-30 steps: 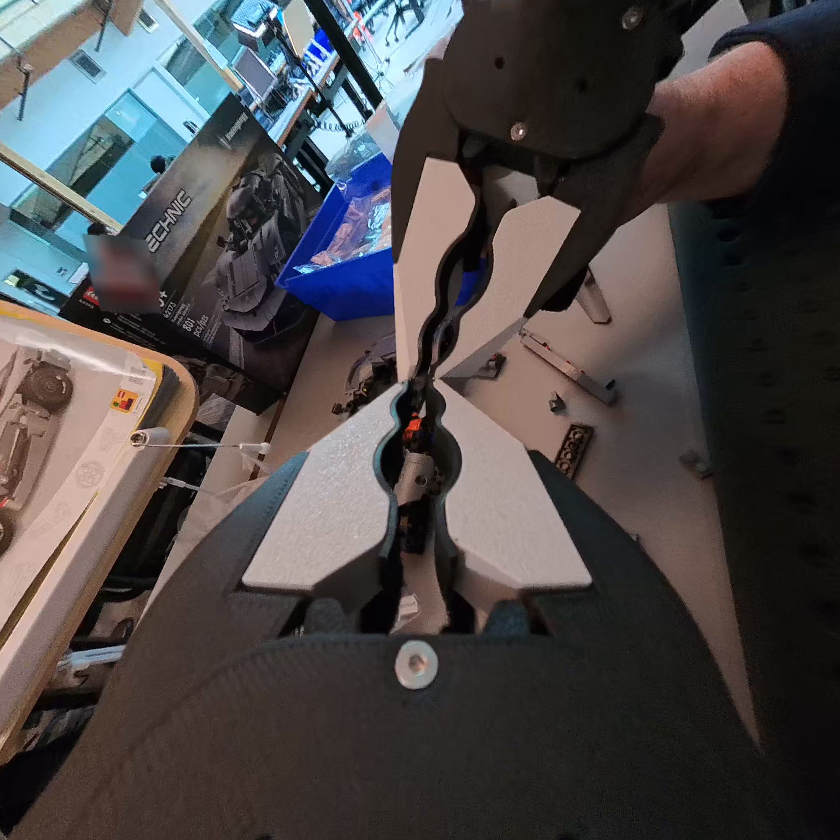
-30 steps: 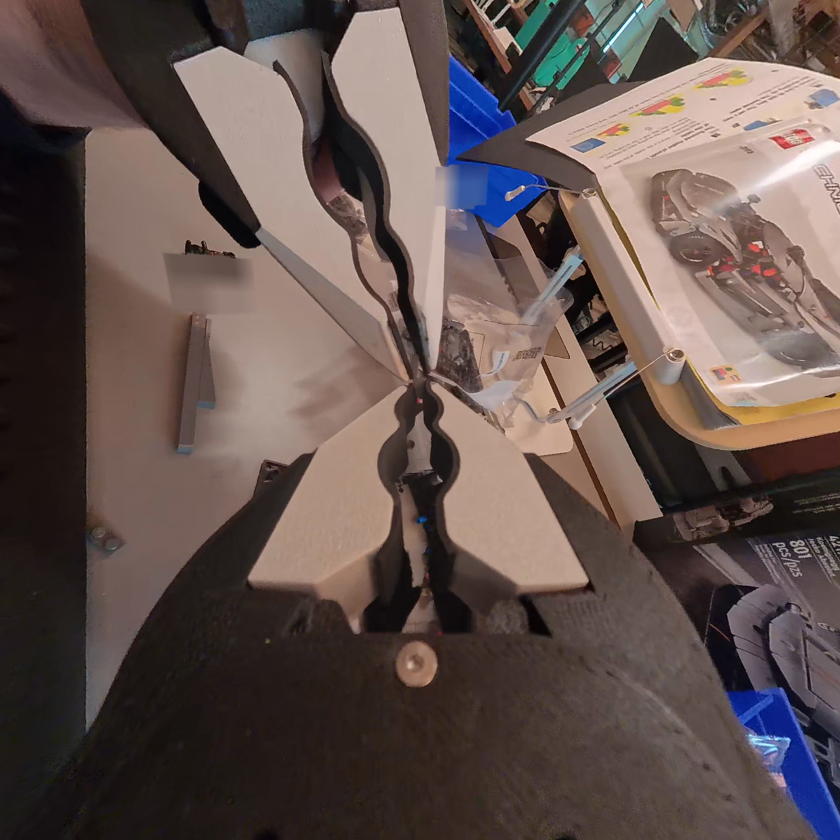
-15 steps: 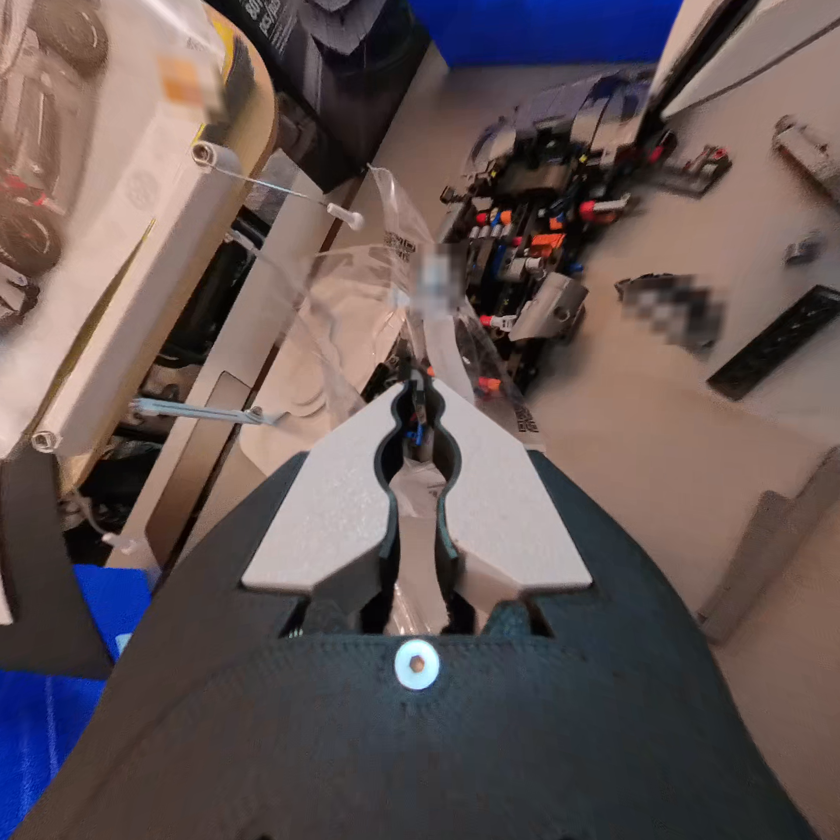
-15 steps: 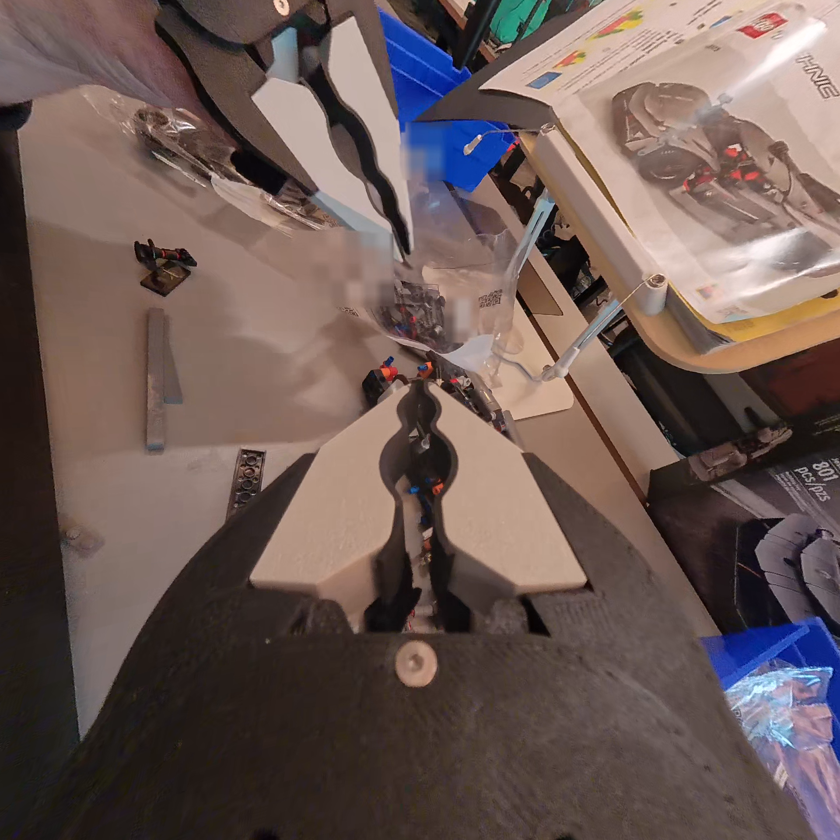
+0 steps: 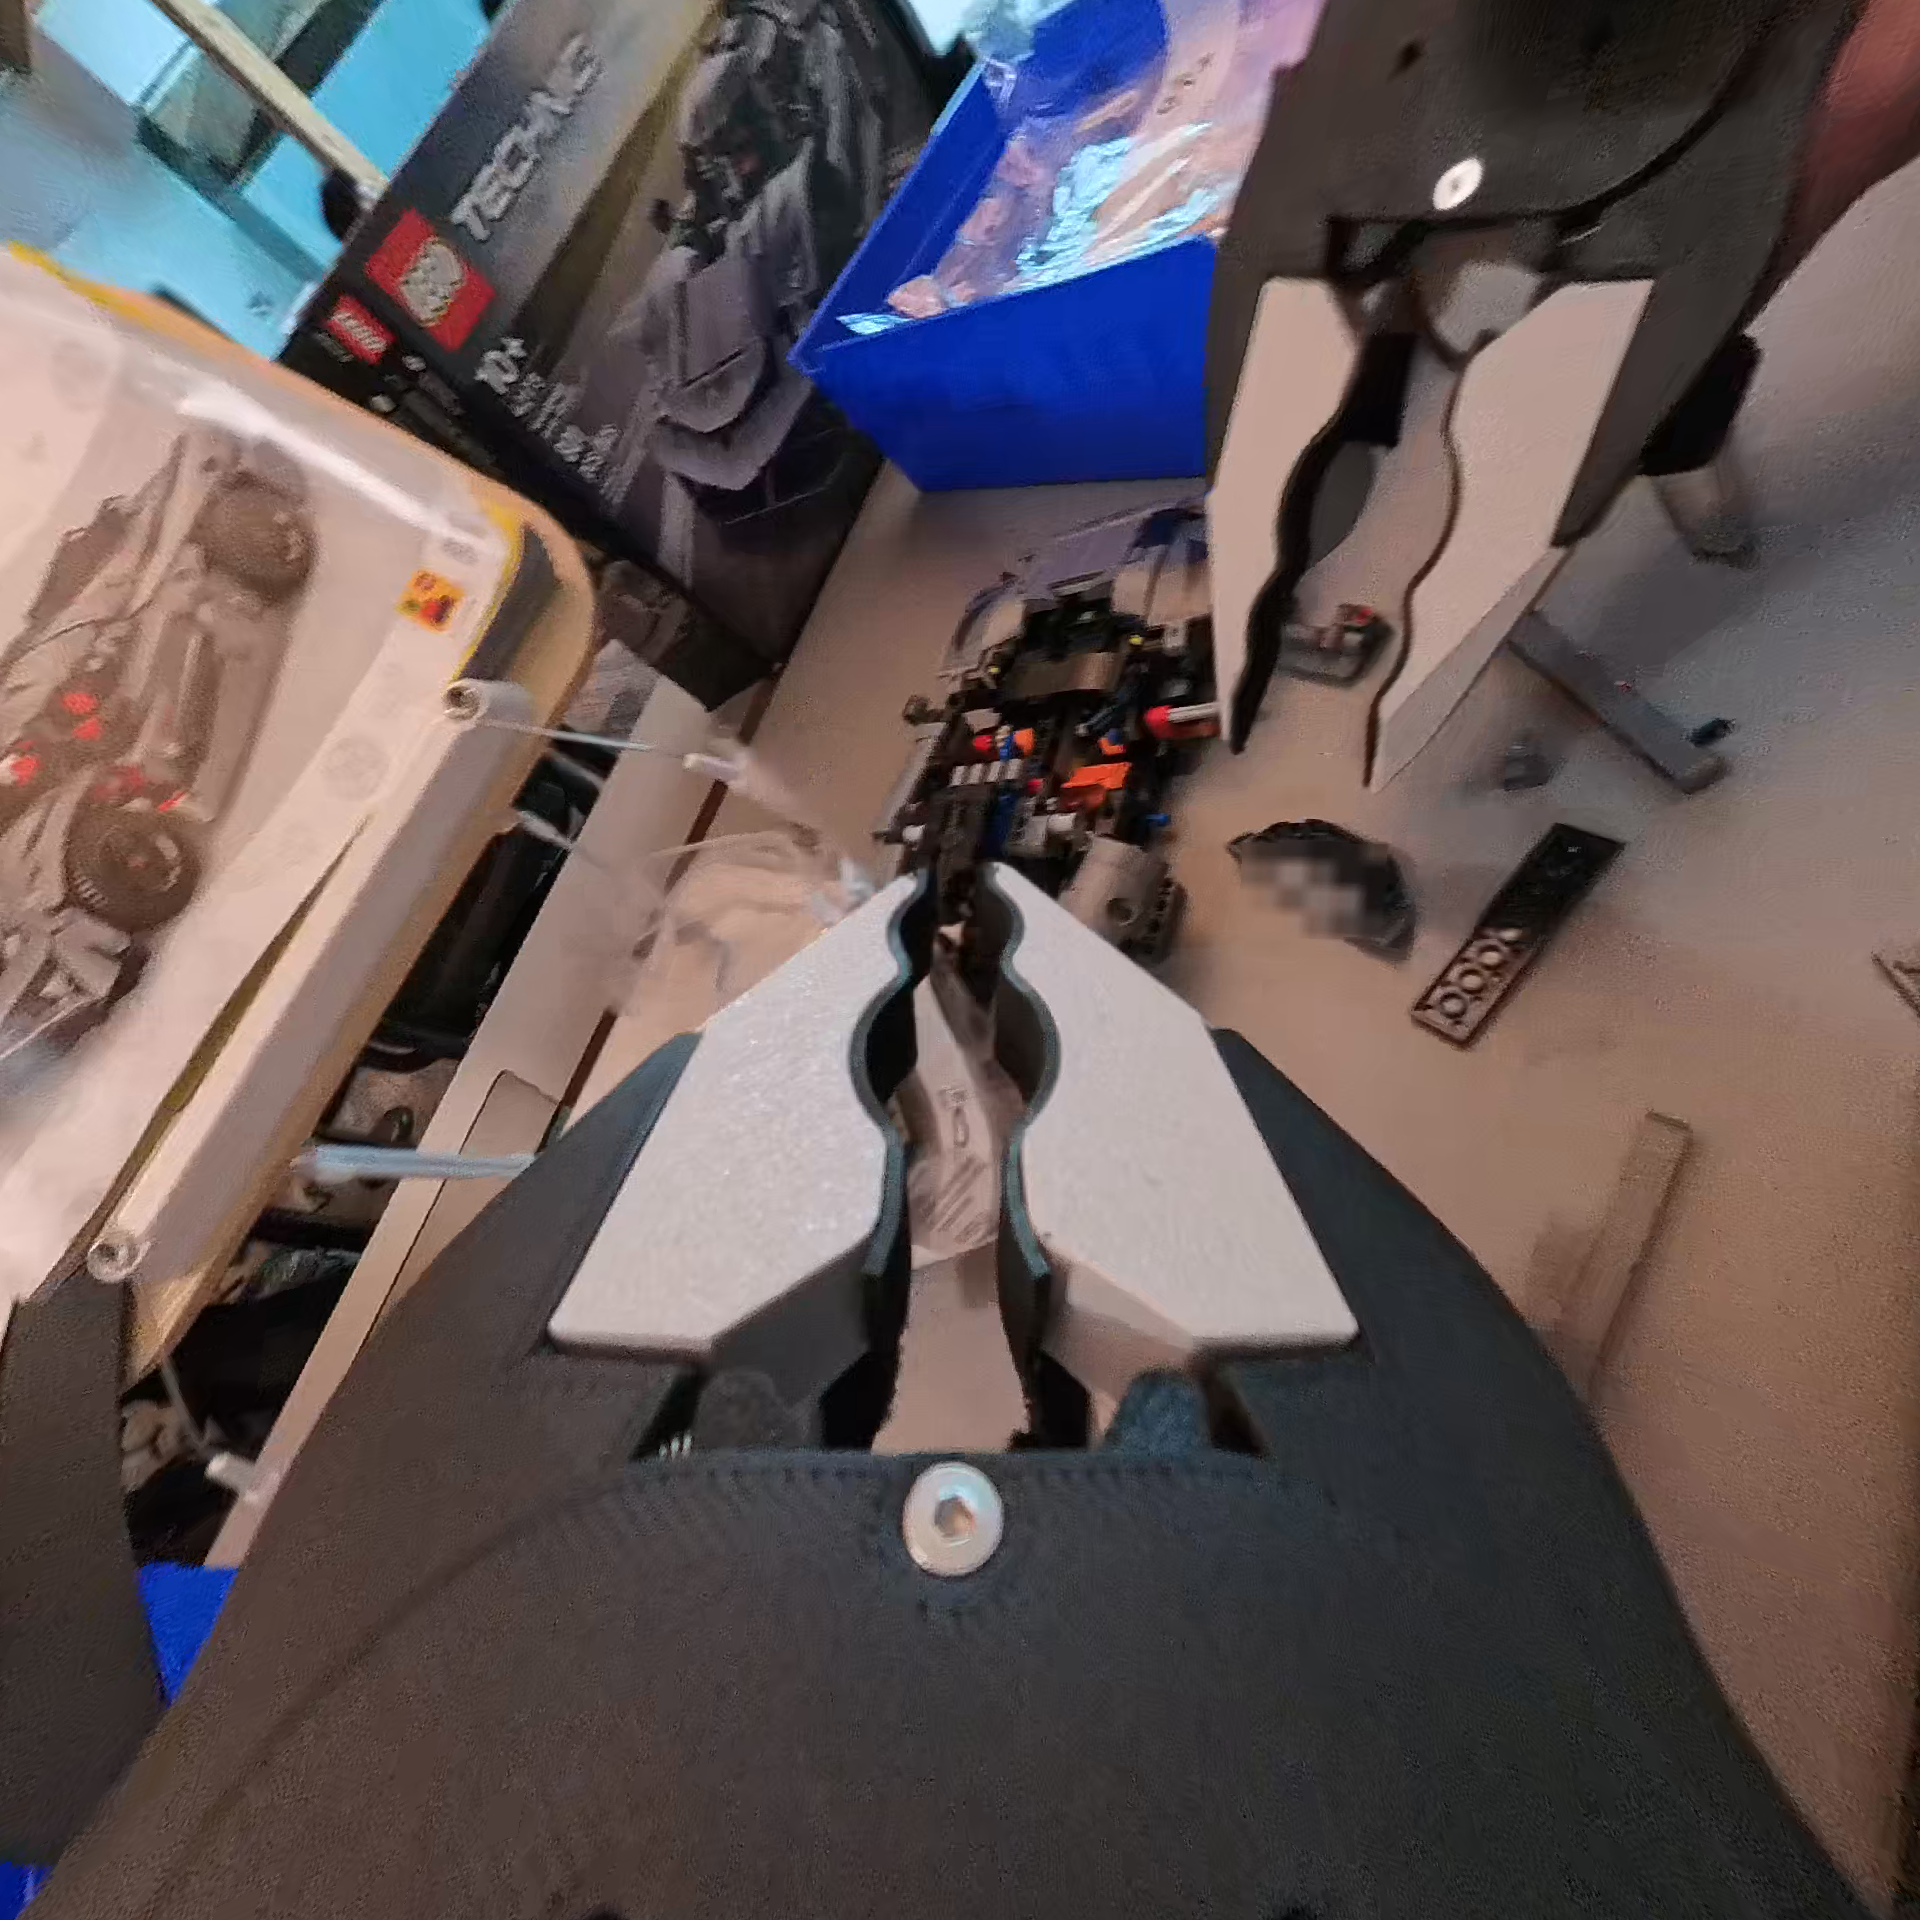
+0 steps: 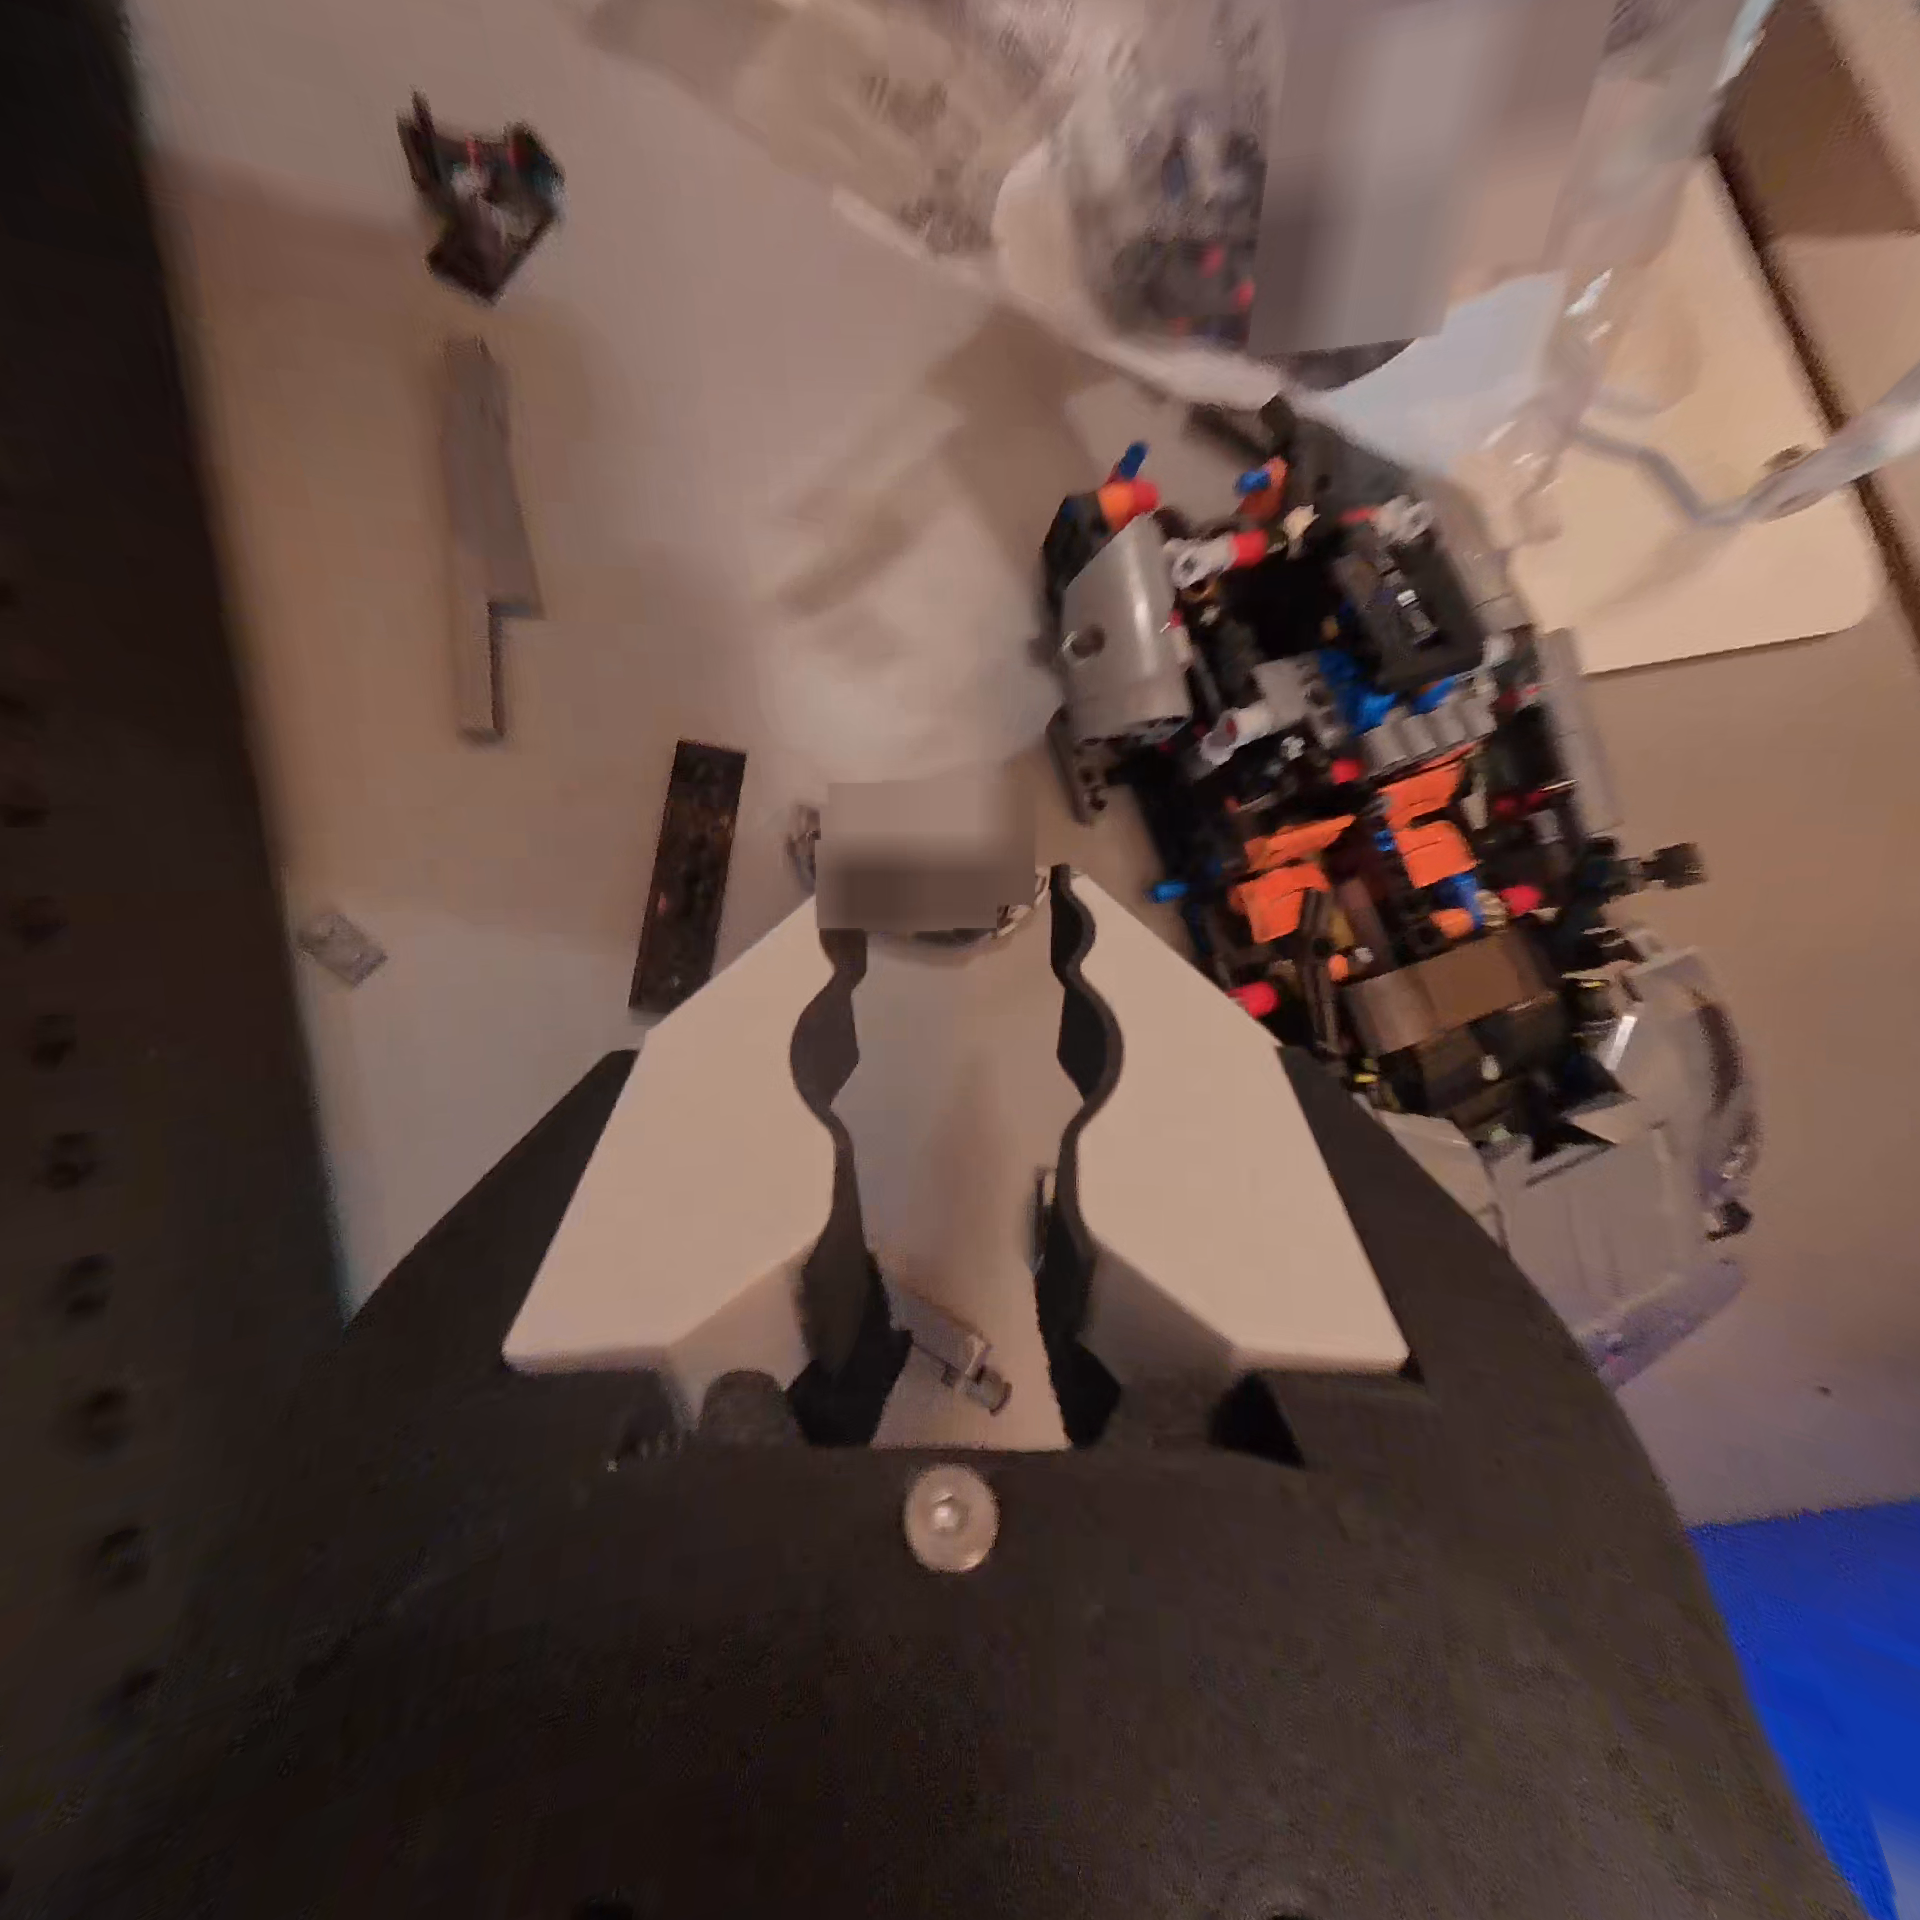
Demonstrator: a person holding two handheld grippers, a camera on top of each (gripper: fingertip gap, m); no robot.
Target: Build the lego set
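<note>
Beige surface (image 5: 1714, 1039) carried a half-built model (image 6: 1403, 831). Left tool (image 5: 956, 904) pinched a clear bag (image 5: 951, 1164); right tool (image 6: 951, 914) hung empty, jaws apart.

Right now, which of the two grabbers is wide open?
The right gripper is the open one, with bare table showing in the wide gap between its jaws. The left gripper is almost closed, pinching a clear plastic bag.

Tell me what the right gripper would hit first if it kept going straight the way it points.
Probably the bare table. The right gripper is open and points down at it, with the black plate to its left and the lego car to its right. Depth is unclear.
</note>
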